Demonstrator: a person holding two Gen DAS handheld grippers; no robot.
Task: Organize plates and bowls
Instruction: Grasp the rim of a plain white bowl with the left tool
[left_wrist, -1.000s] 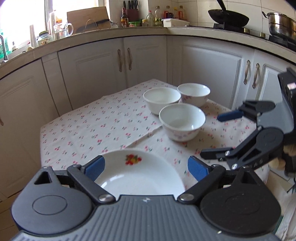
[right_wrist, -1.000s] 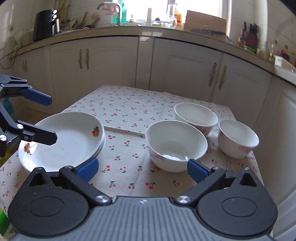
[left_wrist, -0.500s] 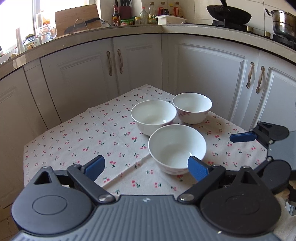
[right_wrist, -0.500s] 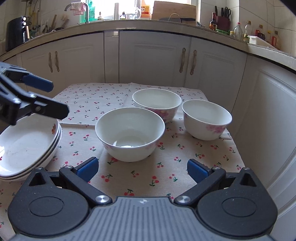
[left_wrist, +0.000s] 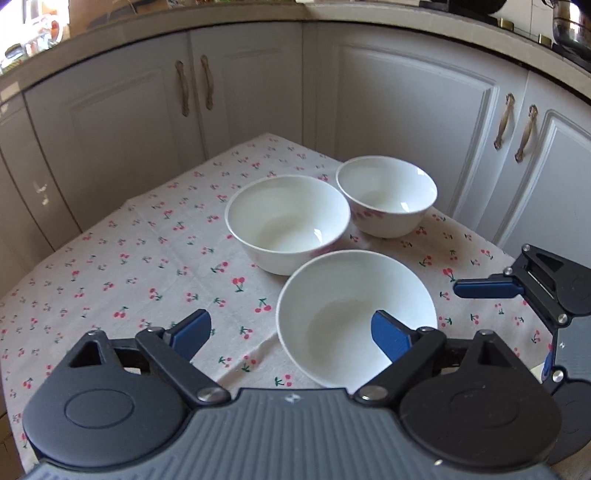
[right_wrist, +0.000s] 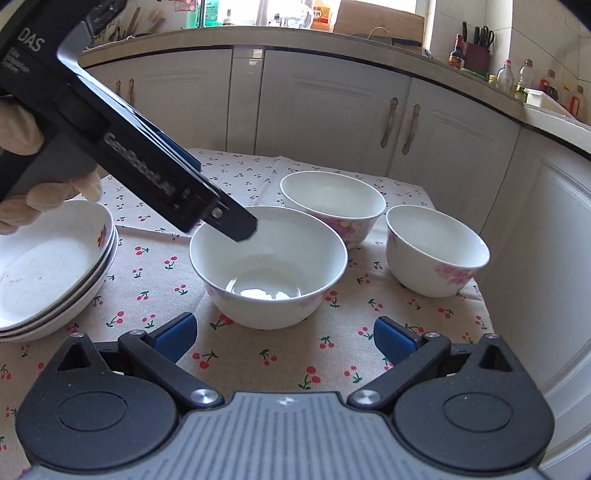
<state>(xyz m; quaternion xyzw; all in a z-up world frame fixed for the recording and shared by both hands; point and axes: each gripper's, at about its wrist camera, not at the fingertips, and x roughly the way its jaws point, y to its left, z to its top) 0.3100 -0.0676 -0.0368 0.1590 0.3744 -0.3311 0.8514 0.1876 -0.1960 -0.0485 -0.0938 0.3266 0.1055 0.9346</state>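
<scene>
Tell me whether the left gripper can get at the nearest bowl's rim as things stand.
Probably yes. The left gripper, its jaws just closing, is open, with one finger over the nearest bowl and the near rim between them. Nothing blocks it; the right gripper stays short.

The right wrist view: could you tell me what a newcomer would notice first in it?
Three white bowls crowd the cherry-print tablecloth: the nearest bowl in the middle, two floral ones behind and to its right. The left gripper slants in from the upper left, one finger over that bowl's rim, jaws just closing on it. Stacked plates sit at the left edge.
</scene>
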